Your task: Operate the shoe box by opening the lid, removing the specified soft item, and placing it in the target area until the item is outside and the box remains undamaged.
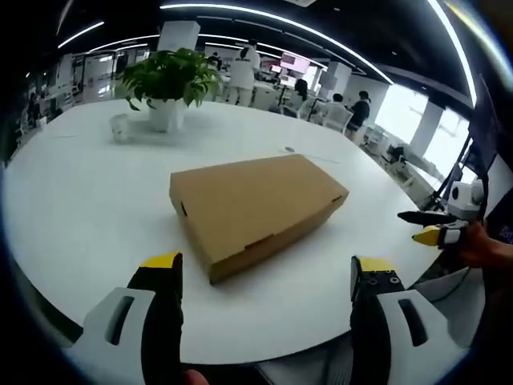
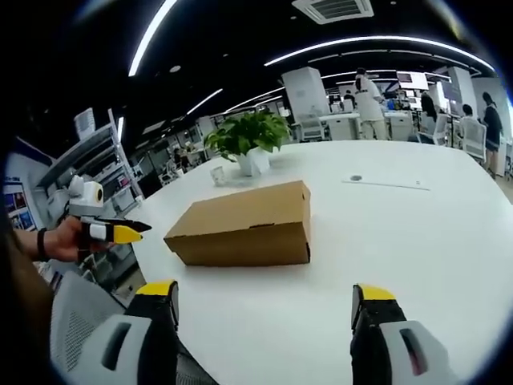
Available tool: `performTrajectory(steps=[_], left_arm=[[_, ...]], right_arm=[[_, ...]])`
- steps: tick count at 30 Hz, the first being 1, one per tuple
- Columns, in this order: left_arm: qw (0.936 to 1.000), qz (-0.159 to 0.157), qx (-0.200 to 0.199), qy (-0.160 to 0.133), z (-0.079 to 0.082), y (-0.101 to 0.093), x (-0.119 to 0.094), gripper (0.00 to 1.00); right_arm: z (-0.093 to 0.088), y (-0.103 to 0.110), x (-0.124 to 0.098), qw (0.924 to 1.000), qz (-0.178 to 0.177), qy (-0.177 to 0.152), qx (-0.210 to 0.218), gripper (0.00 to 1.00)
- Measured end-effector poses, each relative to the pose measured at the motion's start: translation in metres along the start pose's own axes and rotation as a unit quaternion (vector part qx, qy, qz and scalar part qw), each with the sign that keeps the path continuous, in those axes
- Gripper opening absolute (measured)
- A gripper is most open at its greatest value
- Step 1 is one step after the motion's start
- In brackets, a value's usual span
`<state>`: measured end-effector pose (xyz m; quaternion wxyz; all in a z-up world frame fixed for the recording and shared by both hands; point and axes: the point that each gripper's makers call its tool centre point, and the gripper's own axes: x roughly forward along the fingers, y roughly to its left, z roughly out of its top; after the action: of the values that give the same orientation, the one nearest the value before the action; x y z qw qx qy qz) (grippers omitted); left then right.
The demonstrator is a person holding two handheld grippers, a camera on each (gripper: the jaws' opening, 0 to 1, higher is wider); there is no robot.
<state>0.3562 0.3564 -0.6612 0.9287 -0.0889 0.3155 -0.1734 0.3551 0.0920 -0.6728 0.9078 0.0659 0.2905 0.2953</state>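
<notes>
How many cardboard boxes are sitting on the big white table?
1. The closed shoe box lies near the middle of the white table, in front of the potted plant. Both open grippers, left gripper and right gripper, hover before it.

White bench (image 1: 72, 208) with a closed cardboard shoe box (image 1: 256, 208) lying on it.
The box sits at frame centre in the left gripper view; a potted plant (image 1: 168, 84) and a small clear cup (image 1: 119, 127) stand at upper left, and a small dark disc (image 1: 289, 149) lies just above the box.
</notes>
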Motion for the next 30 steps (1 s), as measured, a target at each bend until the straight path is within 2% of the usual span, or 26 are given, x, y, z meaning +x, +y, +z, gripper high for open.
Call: performTrajectory(steps=[15,25,30], left_arm=[[0.9997,0.0,-0.005,0.024,0.0,0.023,0.025,0.85],[0.9984,-0.014,0.014,0.053,-0.005,0.022,0.045,0.86],[0.9977,-0.02,0.015,0.064,-0.006,0.022,0.053,0.85]], right_arm=[[0.02,-0.004,0.054,0.998,0.034,0.032,-0.043,0.87],[0.035,-0.009,0.085,0.9968,0.044,0.041,-0.052,0.85],[0.039,-0.009,0.104,0.9954,0.044,0.052,-0.068,0.8]])
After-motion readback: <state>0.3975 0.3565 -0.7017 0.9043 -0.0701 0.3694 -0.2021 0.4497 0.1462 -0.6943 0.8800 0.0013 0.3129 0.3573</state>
